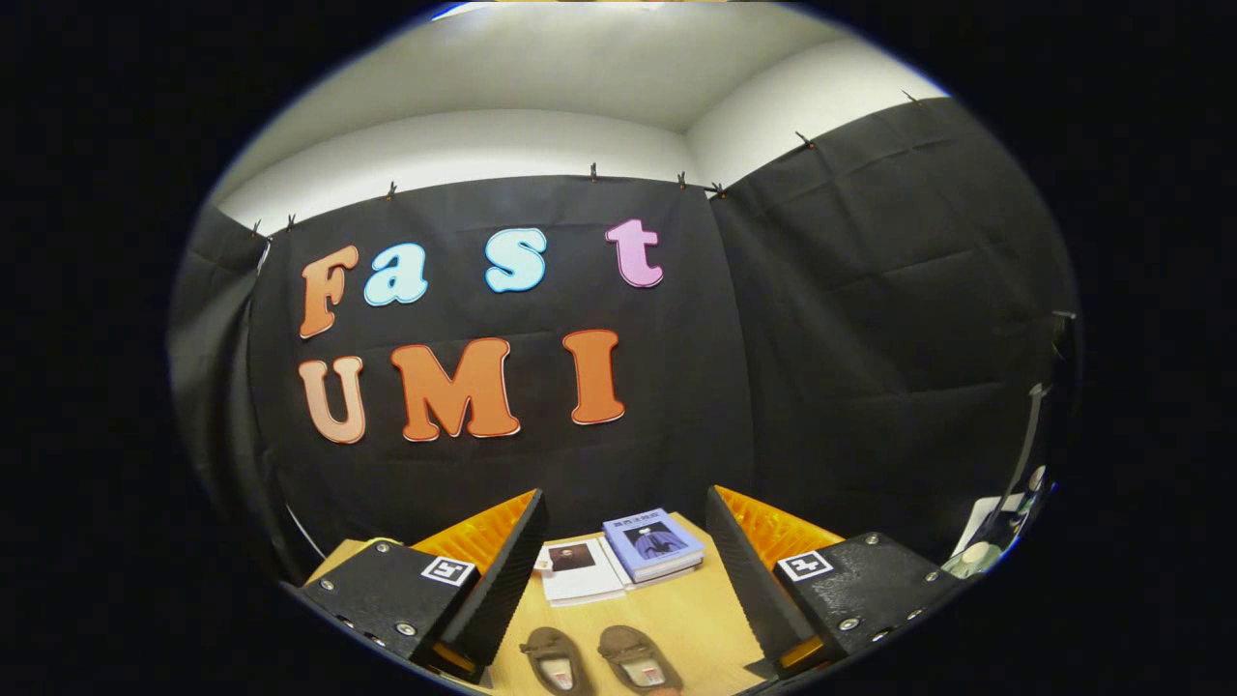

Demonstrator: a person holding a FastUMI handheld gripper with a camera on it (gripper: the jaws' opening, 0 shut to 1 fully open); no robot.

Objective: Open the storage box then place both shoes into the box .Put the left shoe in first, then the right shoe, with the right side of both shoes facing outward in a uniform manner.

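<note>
We see the gripper [628,541] held up over a wooden table [696,609], its fingers spread wide with nothing in them. Two brown shoes [599,659] lie side by side on the table, between the fingers and low down. Beyond them lie two books [623,565], maybe more in a stack

Scene viewed from on the gripper [623,580], aimed level along parted fingers, worktop [676,609] near below, booth wall far ahead
</note>
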